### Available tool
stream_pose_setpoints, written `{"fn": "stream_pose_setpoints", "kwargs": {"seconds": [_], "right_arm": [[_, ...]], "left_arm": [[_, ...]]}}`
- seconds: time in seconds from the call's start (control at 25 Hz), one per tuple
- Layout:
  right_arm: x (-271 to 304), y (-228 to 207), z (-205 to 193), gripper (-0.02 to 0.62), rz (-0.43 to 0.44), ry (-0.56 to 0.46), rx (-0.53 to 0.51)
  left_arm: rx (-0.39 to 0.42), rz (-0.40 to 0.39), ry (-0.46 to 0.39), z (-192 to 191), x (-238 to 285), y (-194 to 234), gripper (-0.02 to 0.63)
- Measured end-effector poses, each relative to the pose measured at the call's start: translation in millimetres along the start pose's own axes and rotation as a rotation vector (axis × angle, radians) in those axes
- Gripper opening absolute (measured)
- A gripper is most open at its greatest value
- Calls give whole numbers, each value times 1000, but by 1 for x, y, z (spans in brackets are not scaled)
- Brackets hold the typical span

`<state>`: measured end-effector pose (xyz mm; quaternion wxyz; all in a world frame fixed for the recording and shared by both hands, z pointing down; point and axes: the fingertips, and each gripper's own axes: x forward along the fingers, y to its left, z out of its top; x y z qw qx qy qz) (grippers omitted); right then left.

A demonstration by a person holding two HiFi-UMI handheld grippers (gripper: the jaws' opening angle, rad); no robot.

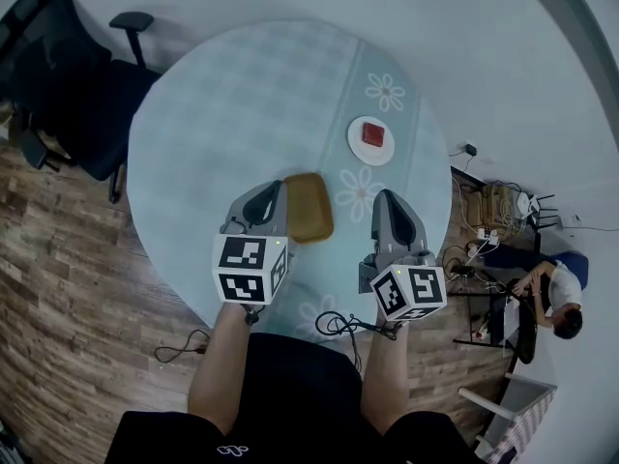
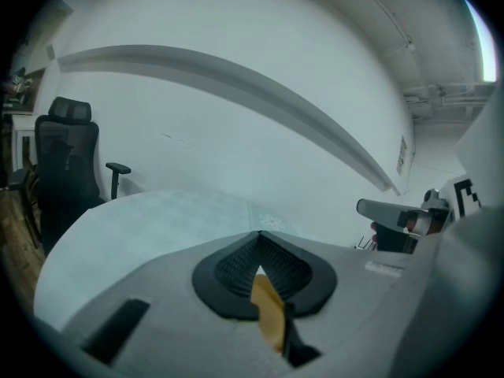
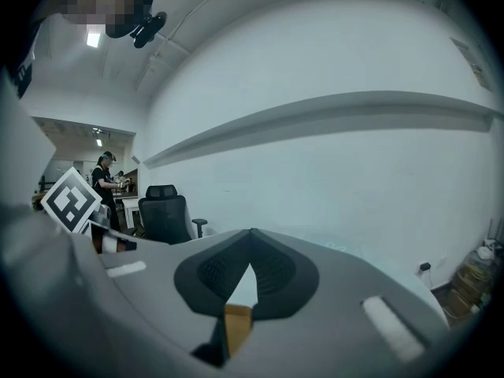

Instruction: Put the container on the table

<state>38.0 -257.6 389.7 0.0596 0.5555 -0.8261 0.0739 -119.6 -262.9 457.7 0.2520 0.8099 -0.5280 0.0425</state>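
Note:
A flat brown container [image 1: 309, 207] lies over the round table [image 1: 222, 104] with its pale checked cloth, its left edge against my left gripper [image 1: 274, 189]. That gripper's fingertips meet in the left gripper view [image 2: 260, 233]. A brown sliver [image 2: 270, 313] shows low in the slit between them, and I cannot tell whether it is gripped. My right gripper [image 1: 385, 197] hovers a little right of the container, apart from it. Its jaws are shut, with the tips together [image 3: 252, 231]. A brown patch [image 3: 236, 321] also shows low in its slit.
A white plate [image 1: 355, 143] bearing a red block [image 1: 373, 135] sits beyond the right gripper. A dark office chair [image 1: 68, 85] stands at the table's far left. Cables [image 1: 184, 346] trail on the wooden floor. A person [image 1: 553, 293] crouches among clutter at the right.

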Motion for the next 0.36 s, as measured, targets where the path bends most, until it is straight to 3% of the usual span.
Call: {"fn": "stream_pose_setpoints", "kwargs": {"seconds": [0.36], "right_arm": [[-7, 3, 4, 11, 9, 2, -24]], "left_arm": [[-4, -4, -4, -2, -6, -3, 2]]}}
